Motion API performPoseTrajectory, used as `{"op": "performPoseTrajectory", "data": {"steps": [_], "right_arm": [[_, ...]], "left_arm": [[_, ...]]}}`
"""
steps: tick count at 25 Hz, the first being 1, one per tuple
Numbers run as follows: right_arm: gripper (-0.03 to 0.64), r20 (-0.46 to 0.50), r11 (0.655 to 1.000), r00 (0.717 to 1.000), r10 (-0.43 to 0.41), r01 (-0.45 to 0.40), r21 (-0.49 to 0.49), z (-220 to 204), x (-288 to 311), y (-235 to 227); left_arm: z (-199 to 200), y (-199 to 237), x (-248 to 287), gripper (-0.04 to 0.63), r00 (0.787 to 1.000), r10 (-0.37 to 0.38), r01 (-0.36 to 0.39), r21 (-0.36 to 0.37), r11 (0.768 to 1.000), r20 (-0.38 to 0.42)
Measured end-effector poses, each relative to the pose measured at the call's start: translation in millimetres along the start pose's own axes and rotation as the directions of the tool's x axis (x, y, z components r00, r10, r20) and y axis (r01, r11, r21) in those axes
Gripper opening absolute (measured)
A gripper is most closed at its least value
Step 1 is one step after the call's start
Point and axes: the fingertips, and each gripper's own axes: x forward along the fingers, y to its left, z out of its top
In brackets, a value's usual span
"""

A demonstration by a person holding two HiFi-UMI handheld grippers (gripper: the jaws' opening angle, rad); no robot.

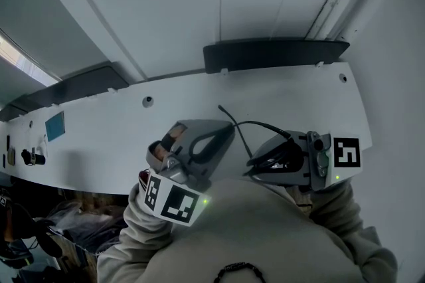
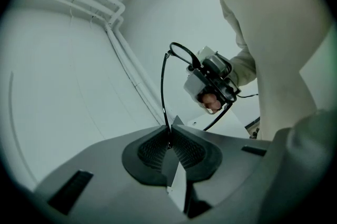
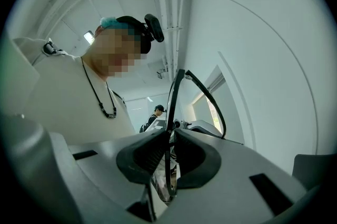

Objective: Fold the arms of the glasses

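Left claw [image 2: 169,143] pinches glasses [image 2: 162,89] arm; right claw [image 3: 169,148] grips probably frame.

One pair of glasses [image 3: 174,97], clamped between the fingers of two grippers: left gripper [image 2: 169,140], right gripper [image 3: 169,140]. Two people: the holder [image 3: 63,97] close before the fingers, a bystander [image 3: 157,112] far beyond them.

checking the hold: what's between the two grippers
Only the black glasses, pinched by left gripper and right gripper alike; the head view shows it.
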Motion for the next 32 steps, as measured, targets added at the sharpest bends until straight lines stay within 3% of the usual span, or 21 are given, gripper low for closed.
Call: {"op": "performPoseTrajectory", "data": {"steps": [11, 32], "right_arm": [[0.064, 0.026, 1.0, 1.0, -0.015, 0.015, -0.01, 6.1, -4.9, -6.5], [0.064, 0.06, 0.994, 0.993, -0.1, 0.103, -0.046, 18.9, -19.6, -25.6]], "left_arm": [[6.8, -12.8, 6.7, 0.023, 0.999, -0.022, 0.024, -0.051, 0.998, 0.036], [22.2, -30.9, 14.2, 0.025, 0.991, -0.093, 0.101, -0.076, 0.992, 0.1]]}}
